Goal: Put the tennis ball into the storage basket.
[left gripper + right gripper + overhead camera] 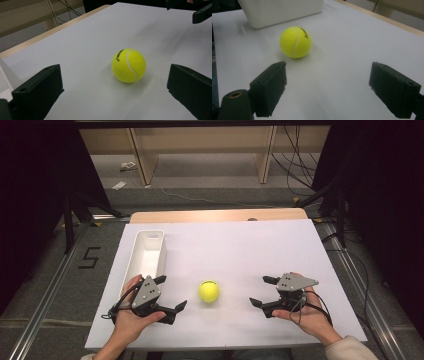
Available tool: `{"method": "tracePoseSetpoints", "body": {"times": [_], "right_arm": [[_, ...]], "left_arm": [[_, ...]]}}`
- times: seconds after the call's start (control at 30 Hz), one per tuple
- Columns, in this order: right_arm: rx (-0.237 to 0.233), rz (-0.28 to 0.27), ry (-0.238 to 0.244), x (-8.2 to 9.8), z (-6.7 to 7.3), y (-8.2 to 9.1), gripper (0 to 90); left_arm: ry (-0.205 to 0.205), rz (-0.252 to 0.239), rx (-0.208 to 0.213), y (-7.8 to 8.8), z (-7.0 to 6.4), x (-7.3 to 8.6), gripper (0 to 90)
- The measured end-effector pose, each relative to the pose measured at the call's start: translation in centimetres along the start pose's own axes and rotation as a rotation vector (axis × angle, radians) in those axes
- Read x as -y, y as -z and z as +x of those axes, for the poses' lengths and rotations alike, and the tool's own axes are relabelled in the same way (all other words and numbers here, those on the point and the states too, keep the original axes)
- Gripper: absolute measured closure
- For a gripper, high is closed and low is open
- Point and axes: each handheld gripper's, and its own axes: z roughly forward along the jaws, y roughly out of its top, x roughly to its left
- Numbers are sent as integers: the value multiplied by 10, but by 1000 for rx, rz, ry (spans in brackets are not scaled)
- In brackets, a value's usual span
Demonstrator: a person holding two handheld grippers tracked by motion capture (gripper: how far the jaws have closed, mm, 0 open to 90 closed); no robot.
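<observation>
Here, from the high view, the tennis ball (208, 291) lies on the desk (240, 245) between the left gripper (171, 295) and right gripper (259, 291), both jaws released, tray (145, 252) beyond; the left gripper view has the ball (128, 65) ahead, ungrasped; in the right gripper view, the ball (295, 42) sits before the tray (282, 11) — approach stage, next closing in squarely

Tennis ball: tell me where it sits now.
In the high view the tennis ball rests on the white table, between both grippers, right of the white bin.
</observation>
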Motion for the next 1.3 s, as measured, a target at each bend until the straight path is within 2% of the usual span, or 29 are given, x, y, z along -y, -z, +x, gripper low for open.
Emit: {"method": "tracePoseSetpoints", "body": {"times": [0.33, 0.63, 0.97, 1.3], "right_arm": [[-8, -4, 9, -2, 4, -3, 155], [-32, -3, 30, -9, 12, -15, 155], [-65, 1, 59, -21, 21, -39, 155], [-112, 21, 72, -33, 30, -76, 155]], "left_arm": [[-6, -4, 1, 1, -1, 0, 0], [-7, -1, 7, 0, -2, 0, 0], [-11, 2, 8, 0, -2, 0, 0], [-17, 6, 9, -1, -2, 0, 0]]}}
